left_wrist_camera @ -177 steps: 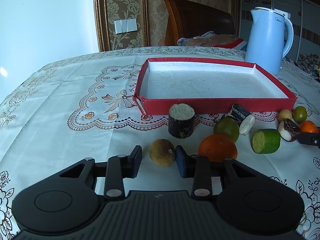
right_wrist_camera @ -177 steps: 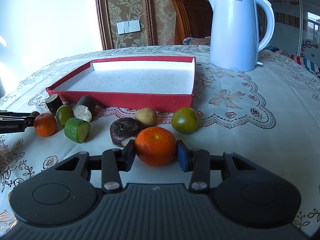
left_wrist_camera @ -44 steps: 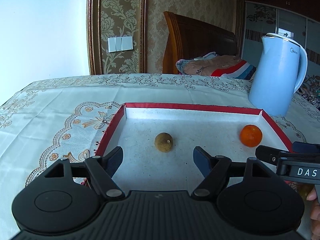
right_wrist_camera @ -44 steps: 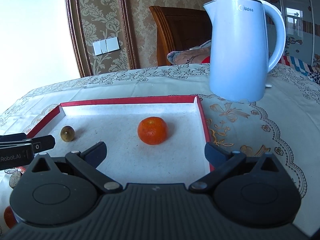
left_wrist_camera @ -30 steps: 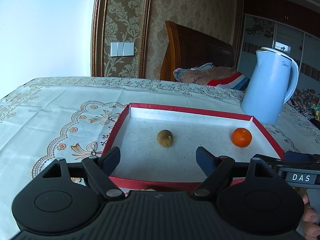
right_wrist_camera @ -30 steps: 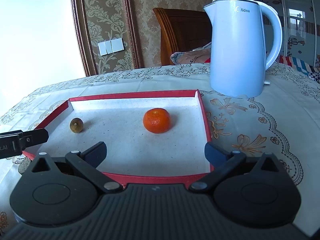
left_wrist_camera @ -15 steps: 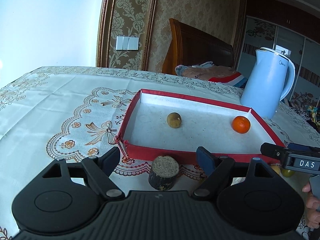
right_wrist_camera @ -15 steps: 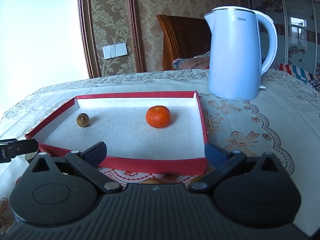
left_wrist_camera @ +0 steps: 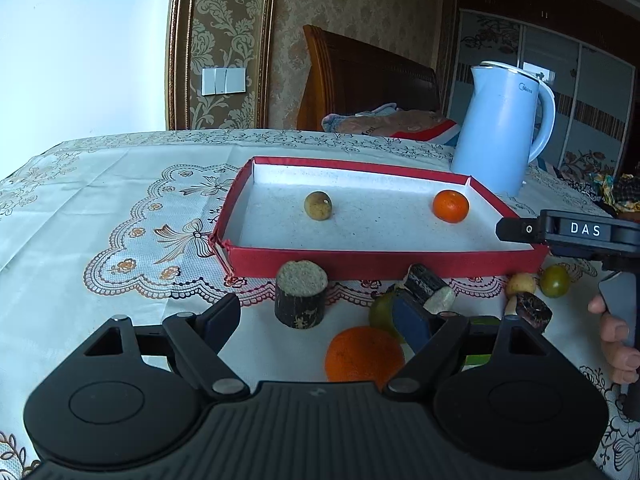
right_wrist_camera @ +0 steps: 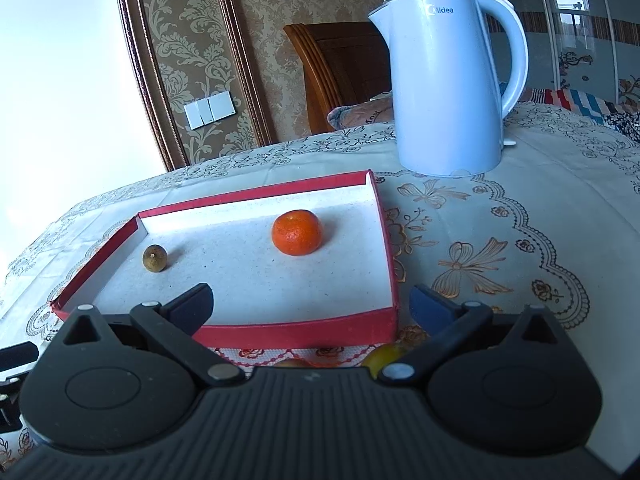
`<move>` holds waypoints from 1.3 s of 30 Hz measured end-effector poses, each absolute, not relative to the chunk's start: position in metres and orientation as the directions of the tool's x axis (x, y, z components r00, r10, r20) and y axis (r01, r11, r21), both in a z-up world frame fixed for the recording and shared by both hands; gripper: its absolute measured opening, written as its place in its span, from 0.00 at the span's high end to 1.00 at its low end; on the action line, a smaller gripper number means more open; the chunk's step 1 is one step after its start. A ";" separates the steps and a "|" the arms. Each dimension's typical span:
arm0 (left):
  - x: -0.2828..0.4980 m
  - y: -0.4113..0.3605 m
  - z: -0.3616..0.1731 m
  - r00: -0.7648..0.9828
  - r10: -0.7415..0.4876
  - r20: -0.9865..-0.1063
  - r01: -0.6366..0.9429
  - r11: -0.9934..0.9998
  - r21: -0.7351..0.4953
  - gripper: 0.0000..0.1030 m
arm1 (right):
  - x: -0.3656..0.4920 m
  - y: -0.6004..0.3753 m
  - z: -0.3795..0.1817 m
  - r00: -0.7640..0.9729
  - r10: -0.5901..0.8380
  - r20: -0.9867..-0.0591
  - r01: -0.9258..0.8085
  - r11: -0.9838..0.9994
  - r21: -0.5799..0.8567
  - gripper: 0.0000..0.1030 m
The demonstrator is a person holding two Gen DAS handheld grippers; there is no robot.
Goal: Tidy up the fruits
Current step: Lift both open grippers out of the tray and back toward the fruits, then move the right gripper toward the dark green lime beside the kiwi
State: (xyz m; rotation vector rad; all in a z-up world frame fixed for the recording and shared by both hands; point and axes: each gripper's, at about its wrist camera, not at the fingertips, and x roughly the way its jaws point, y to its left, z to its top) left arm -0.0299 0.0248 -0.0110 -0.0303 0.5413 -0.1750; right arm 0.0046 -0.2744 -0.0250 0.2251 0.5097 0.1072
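A red tray with a white floor holds a small brown fruit and an orange tangerine; both show in the right wrist view too, the brown fruit left and the tangerine right. My left gripper is open and empty, in front of the tray, over a dark sugarcane stub, a second tangerine and a green fruit. My right gripper is open and empty at the tray's near rim; it also shows in the left wrist view.
A light-blue kettle stands behind the tray on the right. More fruit lies right of the tray front: a sugarcane piece, a pale yellow fruit, a green tomato, a dark mangosteen. A lace cloth covers the table.
Both grippers have drawn back from the tray towards me. The loose fruits in front of the tray have come into the left wrist view. Both stay open and empty.
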 end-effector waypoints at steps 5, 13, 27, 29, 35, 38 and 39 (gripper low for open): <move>-0.028 0.019 -0.015 0.828 -0.173 -0.533 0.173 0.984 -0.050 0.19 | 0.001 -0.270 -0.026 0.868 0.145 -0.474 -0.046 0.976 0.215 0.00; -0.025 0.018 -0.018 0.807 -0.181 -0.562 0.181 0.982 -0.057 0.19 | -0.003 -0.270 -0.025 0.878 0.115 -0.465 -0.025 0.981 0.194 0.00; -0.023 0.018 -0.020 0.798 -0.176 -0.576 0.177 0.983 -0.055 0.12 | -0.013 -0.274 -0.027 0.868 0.101 -0.487 -0.007 0.982 0.191 0.00; -0.022 0.019 -0.020 0.797 -0.176 -0.577 0.176 0.983 -0.057 0.12 | -0.015 -0.273 -0.030 0.861 0.086 -0.502 0.000 0.986 0.168 0.00; -0.022 0.019 -0.020 0.797 -0.177 -0.578 0.176 0.983 -0.058 0.12 | -0.021 -0.274 -0.034 0.849 0.064 -0.524 0.013 0.990 0.142 0.00; -0.022 0.019 -0.021 0.795 -0.178 -0.579 0.176 0.983 -0.061 0.12 | -0.024 -0.277 -0.036 0.842 0.065 -0.536 0.014 0.990 0.142 0.00; -0.022 0.019 -0.021 0.796 -0.178 -0.579 0.176 0.983 -0.061 0.11 | -0.026 -0.278 -0.036 0.842 0.064 -0.536 0.016 0.989 0.145 0.00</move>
